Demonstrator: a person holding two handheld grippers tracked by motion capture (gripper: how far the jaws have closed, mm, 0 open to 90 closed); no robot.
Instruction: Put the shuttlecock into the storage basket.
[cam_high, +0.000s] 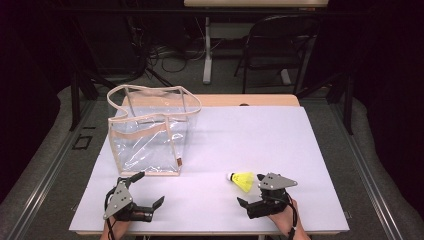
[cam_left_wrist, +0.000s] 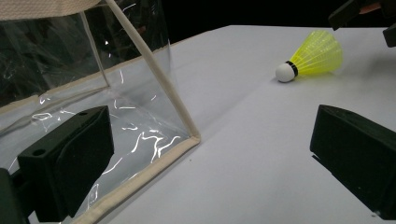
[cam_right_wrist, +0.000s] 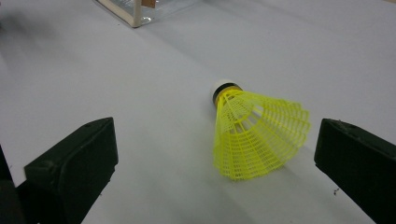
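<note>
— What's that on the table (cam_high: 280, 135)?

— A shuttlecock (cam_high: 242, 180), bright yellow, with a mesh skirt, a white rounded nose and a black band behind it. It lies on its side on the white top, near the front edge, towards the right.

— Which way does it point?

— From above, the nose points left, towards the clear bag (cam_high: 150, 131), and the skirt flares out to the right.

— And the bag?

— Transparent plastic, edged in cream binding, with a cream handle. It stands upright and open on the left half of the table, well apart from the shuttlecock.
</note>
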